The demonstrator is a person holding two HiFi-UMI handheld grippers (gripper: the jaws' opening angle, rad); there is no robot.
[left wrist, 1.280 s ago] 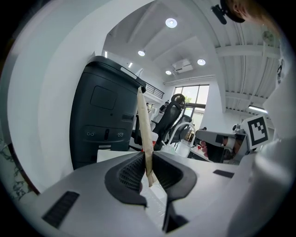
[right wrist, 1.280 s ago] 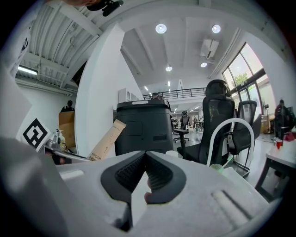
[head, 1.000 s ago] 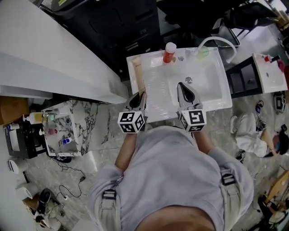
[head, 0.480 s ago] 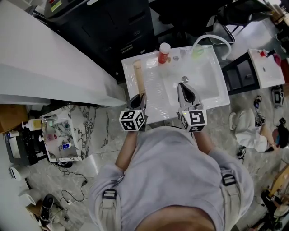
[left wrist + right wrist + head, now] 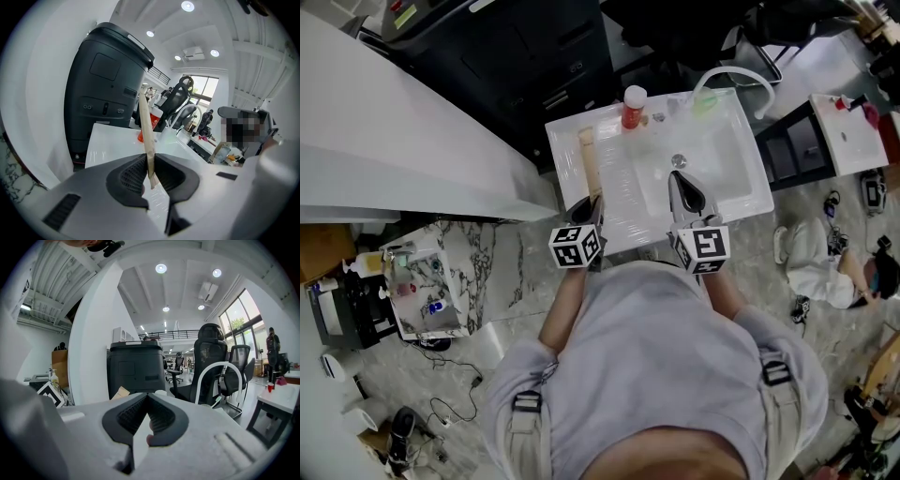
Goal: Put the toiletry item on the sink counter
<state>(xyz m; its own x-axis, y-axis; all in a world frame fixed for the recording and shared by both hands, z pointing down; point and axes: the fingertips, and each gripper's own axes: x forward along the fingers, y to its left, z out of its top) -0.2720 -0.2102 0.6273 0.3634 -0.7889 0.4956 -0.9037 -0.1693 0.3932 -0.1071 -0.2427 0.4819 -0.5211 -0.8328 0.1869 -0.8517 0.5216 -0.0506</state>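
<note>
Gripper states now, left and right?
Left hand-held gripper: closed on the long flat beige tube.
Right hand-held gripper: closed, nothing held.

Bright ceiling spotlights, fisheye-warped edges

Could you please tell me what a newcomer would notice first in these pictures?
The eye goes first to the long, flat beige toiletry tube clamped in the left gripper, held out over the left side of the white rectangular sink. Next is the red bottle with a white cap, standing upright at the sink's back edge. The right gripper sits shut and empty over the basin.
</note>
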